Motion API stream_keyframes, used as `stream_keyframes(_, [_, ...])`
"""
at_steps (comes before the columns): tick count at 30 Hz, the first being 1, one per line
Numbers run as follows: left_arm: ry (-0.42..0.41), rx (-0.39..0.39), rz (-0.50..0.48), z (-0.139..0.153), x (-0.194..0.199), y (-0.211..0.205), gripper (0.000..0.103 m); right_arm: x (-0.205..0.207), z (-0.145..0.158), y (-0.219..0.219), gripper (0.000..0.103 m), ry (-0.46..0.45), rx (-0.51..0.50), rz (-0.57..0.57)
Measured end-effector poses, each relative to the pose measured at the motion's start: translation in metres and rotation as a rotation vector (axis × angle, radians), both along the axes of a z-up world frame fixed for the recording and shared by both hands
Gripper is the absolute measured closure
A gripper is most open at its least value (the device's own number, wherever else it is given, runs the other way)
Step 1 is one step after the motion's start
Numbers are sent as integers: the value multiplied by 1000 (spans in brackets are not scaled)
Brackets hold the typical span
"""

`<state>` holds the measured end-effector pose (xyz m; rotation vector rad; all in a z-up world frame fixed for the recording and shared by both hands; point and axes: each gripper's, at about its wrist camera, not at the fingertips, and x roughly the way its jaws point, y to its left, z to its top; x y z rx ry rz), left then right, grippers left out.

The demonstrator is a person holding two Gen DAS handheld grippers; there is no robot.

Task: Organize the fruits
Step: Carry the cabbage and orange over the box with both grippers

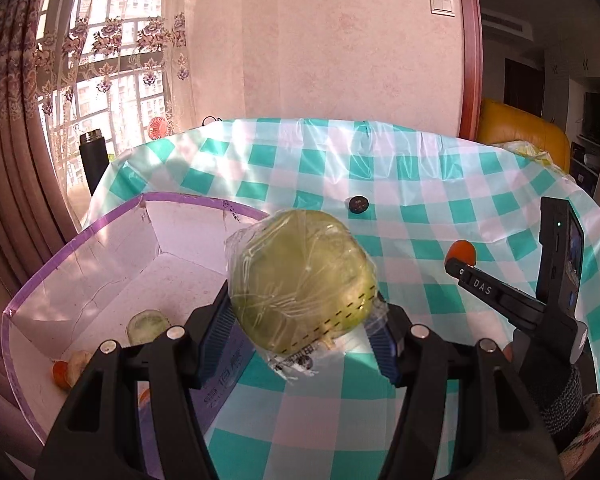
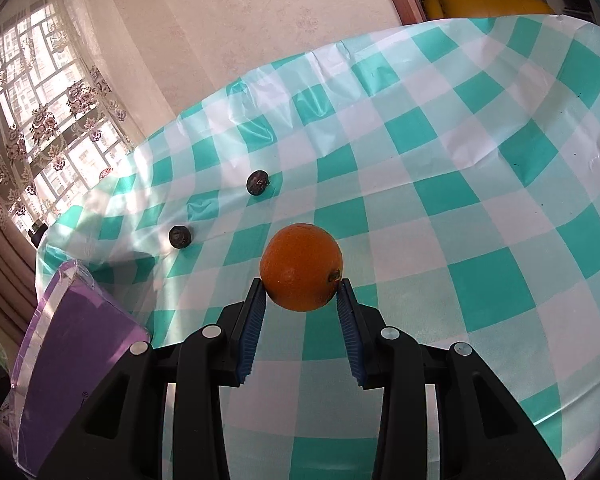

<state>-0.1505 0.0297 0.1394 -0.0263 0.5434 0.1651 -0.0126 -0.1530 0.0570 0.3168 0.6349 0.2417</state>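
My left gripper (image 1: 302,316) is shut on a green fruit wrapped in clear plastic (image 1: 300,284), held above the table at the right edge of a white box with a purple rim (image 1: 80,236). Inside the box lie a pale green fruit (image 1: 148,324), an orange one (image 1: 60,372) and a pale one (image 1: 78,364). My right gripper (image 2: 302,294) is shut on an orange (image 2: 302,266), lifted over the checked cloth. In the left wrist view that gripper (image 1: 462,264) shows at the right with the orange (image 1: 463,250). Two small dark fruits (image 2: 180,237) (image 2: 257,182) lie on the cloth.
The table wears a teal-and-white checked plastic cloth (image 2: 480,220). The box's purple outer wall (image 2: 72,360) stands at the left in the right wrist view. A black bottle (image 1: 93,156) and a small pink fan (image 1: 158,127) stand by the curtained window. A yellow chair (image 1: 524,128) is behind the table.
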Motion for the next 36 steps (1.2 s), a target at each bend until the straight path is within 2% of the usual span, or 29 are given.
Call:
stream_keyframes(7, [-48, -21, 78, 17, -24, 41, 42, -32, 53, 62, 67, -134, -48, 159])
stream_keyframes(14, [-47, -46, 155, 22, -39, 87, 42, -58, 76, 124, 67, -196, -85, 305])
stream_keyframes(21, [-16, -48, 247, 13, -54, 142, 42, -80, 75, 178, 67, -214, -149, 419])
stream_keyframes(27, [60, -46, 344, -2, -61, 194, 42, -105, 66, 232, 67, -244, -242, 546])
stream_keyframes(30, [116, -28, 371, -12, -60, 213, 42, -115, 55, 260, 67, -240, -324, 609])
stream_keyframes(32, [160, -12, 367, -19, -54, 222, 42, -119, 45, 279, 67, -220, -406, 648])
stream_keyframes(36, [248, 57, 351, -33, -40, 226, 42, -123, 27, 309, 67, -123, -526, 737])
